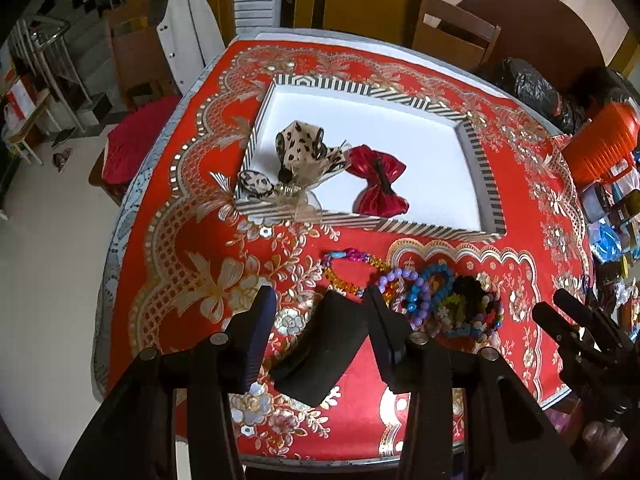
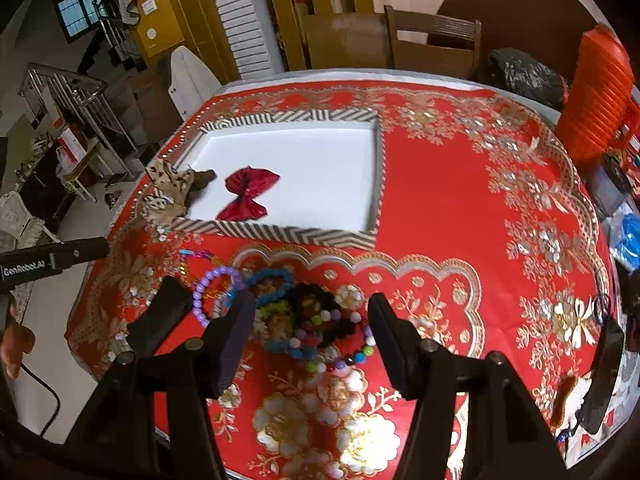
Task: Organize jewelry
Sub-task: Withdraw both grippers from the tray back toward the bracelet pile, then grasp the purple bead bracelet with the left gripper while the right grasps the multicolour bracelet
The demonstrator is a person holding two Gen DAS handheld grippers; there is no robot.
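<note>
A striped-rim white tray (image 1: 400, 228) (image 2: 296, 236) sits on the red tablecloth. In it lie a red bow (image 1: 378, 184) (image 2: 246, 192) and a leopard-print bow (image 1: 304, 152) (image 2: 170, 188) draped over its left rim. A pile of colourful bead bracelets (image 1: 436, 296) (image 2: 288, 308) lies in front of the tray. A black block (image 1: 320, 348) (image 2: 160, 316) lies left of the pile. My left gripper (image 1: 320, 304) is open, fingers either side of the block. My right gripper (image 2: 312, 312) is open over the bracelets.
An orange plastic container (image 1: 600, 148) (image 2: 596, 104) and clutter stand at the table's right edge. A black bag (image 1: 524, 84) (image 2: 524, 76) lies at the back right. Wooden chairs (image 1: 452, 32) stand behind the table. The table's near edge is just below the grippers.
</note>
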